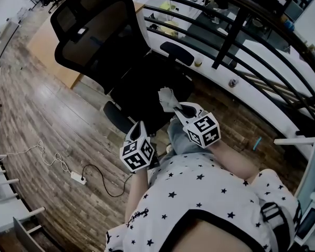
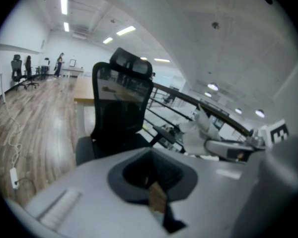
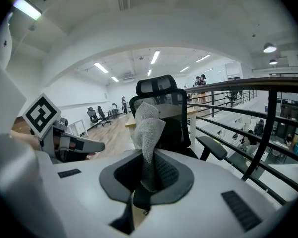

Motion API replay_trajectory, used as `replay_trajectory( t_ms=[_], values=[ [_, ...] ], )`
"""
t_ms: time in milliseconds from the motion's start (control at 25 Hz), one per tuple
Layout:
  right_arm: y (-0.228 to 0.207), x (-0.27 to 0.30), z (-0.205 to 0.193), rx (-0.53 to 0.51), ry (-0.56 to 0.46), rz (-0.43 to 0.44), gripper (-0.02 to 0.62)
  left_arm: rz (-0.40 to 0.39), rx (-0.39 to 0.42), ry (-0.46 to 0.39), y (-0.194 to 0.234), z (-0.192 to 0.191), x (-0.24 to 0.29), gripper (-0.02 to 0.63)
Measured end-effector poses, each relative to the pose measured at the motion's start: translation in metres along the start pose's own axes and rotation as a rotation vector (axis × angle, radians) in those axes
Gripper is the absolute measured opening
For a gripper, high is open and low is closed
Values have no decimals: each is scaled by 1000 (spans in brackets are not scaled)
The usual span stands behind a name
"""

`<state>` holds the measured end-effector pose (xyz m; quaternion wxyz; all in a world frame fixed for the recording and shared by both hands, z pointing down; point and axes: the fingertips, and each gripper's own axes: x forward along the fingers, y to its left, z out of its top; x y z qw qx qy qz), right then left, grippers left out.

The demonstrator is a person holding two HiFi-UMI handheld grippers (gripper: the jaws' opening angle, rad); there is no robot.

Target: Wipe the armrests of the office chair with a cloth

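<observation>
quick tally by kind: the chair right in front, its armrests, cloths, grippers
office chair: 1
armrests: 2
cloth: 1
grippers: 2, left gripper and right gripper
total: 6

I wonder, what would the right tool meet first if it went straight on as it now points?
Probably the office chair, its seat or backrest, straight ahead of the cloth the right tool grips; depth is unclear.
</observation>
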<state>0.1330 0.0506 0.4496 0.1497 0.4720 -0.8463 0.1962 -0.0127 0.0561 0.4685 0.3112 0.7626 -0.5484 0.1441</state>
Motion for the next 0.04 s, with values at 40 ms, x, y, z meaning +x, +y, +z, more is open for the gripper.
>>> replay_trajectory(
  t_ms=[40],
  values=[
    [-2,0,0,0,-1,2,37,0,1,1,-1,0,2,2]
  ],
)
